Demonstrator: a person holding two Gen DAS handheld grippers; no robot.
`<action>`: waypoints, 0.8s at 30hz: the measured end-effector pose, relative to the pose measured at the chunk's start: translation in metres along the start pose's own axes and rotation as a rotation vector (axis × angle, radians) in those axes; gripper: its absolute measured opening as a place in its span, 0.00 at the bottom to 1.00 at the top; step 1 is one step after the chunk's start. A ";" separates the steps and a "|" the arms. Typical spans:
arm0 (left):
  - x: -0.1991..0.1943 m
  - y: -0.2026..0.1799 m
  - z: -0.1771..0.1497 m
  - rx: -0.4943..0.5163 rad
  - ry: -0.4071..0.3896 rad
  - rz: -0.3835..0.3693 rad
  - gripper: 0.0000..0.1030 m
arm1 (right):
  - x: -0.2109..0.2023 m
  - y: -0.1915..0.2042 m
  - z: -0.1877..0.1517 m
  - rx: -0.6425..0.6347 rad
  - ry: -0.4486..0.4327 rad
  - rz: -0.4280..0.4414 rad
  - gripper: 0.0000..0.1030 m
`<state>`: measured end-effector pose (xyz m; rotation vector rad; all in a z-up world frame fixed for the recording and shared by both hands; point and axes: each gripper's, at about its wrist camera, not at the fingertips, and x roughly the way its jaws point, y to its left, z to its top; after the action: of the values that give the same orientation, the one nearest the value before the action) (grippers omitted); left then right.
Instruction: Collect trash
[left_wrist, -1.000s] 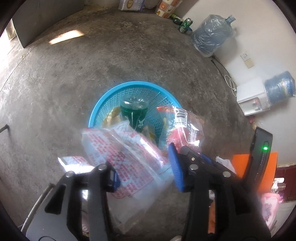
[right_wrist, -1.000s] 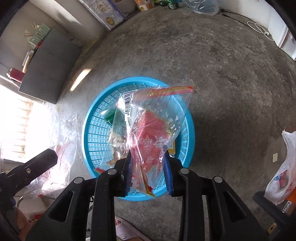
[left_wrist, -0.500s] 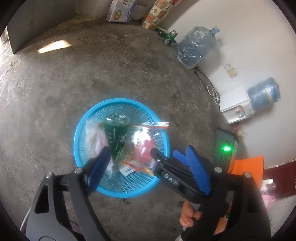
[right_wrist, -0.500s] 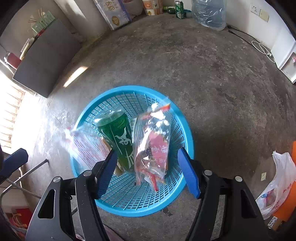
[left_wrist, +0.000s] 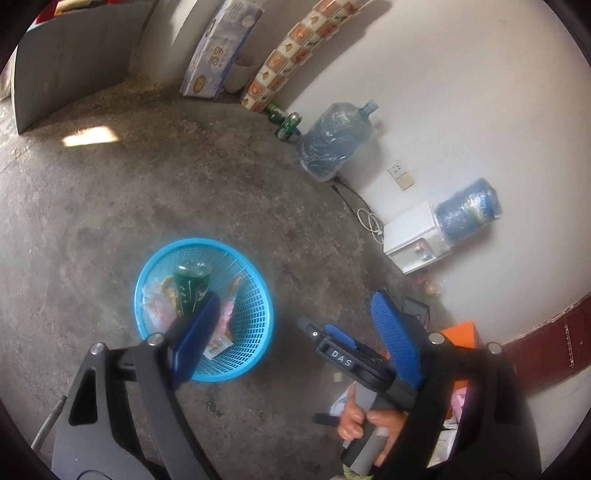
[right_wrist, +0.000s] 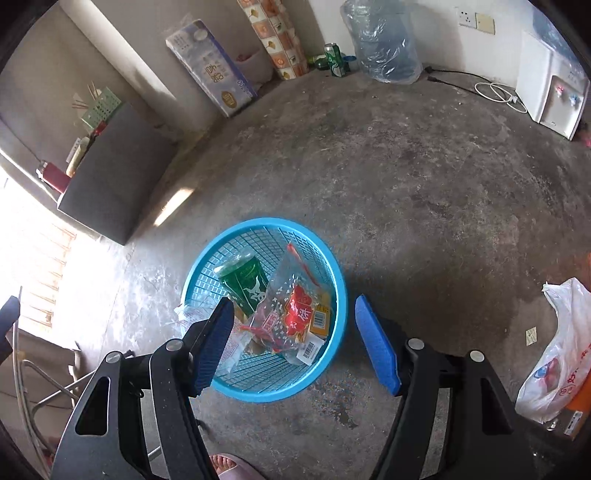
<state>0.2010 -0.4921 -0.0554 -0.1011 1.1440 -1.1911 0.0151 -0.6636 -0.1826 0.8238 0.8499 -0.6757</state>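
A blue plastic basket (right_wrist: 334, 280) stands on the concrete floor and also shows in the left wrist view (left_wrist: 258, 314). Inside it lie a green cup (right_wrist: 245, 282), a clear wrapper with red print (right_wrist: 295, 314) and a white-and-red plastic bag (right_wrist: 194, 314). My right gripper (right_wrist: 295, 341) is open and empty, high above the basket's near side. My left gripper (left_wrist: 295, 338) is open and empty, raised above the floor to the right of the basket. The right gripper's body, held by a hand, shows in the left wrist view (left_wrist: 347, 360).
A white plastic bag (right_wrist: 557, 354) lies on the floor at the right. Two water jugs (left_wrist: 332, 142) (left_wrist: 467, 210), a white dispenser (left_wrist: 413, 236), cans (right_wrist: 334, 59) and a power cord (right_wrist: 495, 92) sit along the far wall. A grey cabinet (right_wrist: 114, 177) stands at the left.
Both grippers opened and dropped their plastic wrappers into the basket. Both then rose away from it, so the basket now looks smaller.
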 end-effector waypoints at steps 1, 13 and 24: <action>-0.018 -0.010 -0.008 0.024 -0.024 0.002 0.77 | -0.013 0.001 -0.006 -0.011 -0.010 0.011 0.65; -0.195 -0.043 -0.134 0.127 -0.175 0.291 0.85 | -0.174 0.086 -0.096 -0.326 -0.221 0.105 0.84; -0.295 -0.035 -0.212 0.066 -0.393 0.673 0.92 | -0.247 0.184 -0.175 -0.553 -0.328 0.151 0.94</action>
<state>0.0449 -0.1808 0.0541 0.0946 0.7009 -0.5707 -0.0282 -0.3770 0.0199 0.2634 0.6218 -0.3951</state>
